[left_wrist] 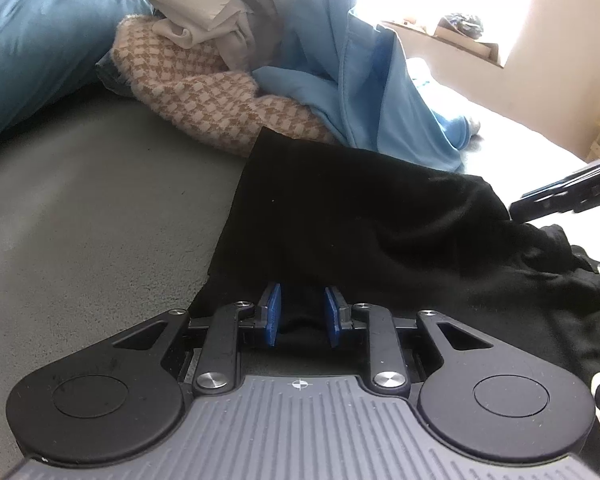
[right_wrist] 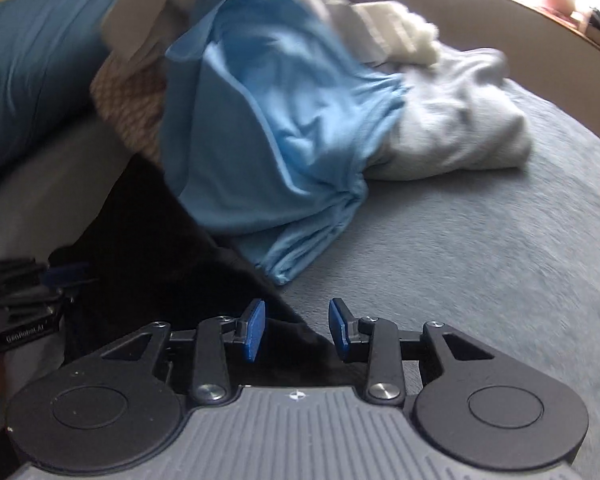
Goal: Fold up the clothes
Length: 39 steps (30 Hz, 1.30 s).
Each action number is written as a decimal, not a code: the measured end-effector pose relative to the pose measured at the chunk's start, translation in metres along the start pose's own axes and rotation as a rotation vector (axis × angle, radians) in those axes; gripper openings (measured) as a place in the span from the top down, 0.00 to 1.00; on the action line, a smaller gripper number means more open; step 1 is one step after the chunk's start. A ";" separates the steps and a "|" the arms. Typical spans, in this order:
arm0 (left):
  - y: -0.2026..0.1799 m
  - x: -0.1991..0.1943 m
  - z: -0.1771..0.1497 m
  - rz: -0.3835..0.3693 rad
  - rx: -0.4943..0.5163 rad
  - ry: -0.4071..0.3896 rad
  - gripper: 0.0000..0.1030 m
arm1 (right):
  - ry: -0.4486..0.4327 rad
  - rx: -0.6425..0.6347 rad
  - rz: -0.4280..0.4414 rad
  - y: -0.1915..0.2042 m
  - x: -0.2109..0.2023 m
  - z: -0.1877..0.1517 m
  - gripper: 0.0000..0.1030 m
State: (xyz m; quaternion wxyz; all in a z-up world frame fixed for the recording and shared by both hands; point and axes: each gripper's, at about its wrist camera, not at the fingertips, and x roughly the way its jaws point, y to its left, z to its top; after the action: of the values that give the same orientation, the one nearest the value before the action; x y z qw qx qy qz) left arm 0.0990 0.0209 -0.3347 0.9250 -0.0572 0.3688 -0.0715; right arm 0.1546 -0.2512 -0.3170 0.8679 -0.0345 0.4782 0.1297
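With the black garment (left_wrist: 360, 220) spread on the grey bed (left_wrist: 80, 200) just in front of the clothes pile (left_wrist: 260, 60), both the left gripper (left_wrist: 300, 312) and right gripper (right_wrist: 296, 328) straddle its near edge, jaws parted and unclenched, so the fold probably starts next by pinching and lifting that edge.

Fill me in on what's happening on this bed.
A person with a handheld gripper in each hand is folding a black garment on the grey bedcover. The left gripper and right gripper each have black fabric between their blue pads; whether either pinches it is unclear. Behind waits a pile: a light blue garment, a houndstooth knit.
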 end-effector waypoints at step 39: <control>-0.011 0.000 0.002 0.052 0.041 0.007 0.75 | -0.059 0.288 -0.066 -0.098 -0.027 -0.073 0.60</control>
State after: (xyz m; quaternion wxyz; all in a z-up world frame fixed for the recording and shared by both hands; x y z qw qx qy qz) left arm 0.0993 0.0097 -0.3316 0.9263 -0.0283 0.3716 -0.0552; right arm 0.1066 -0.3642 -0.3399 0.8814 0.0786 0.4646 0.0323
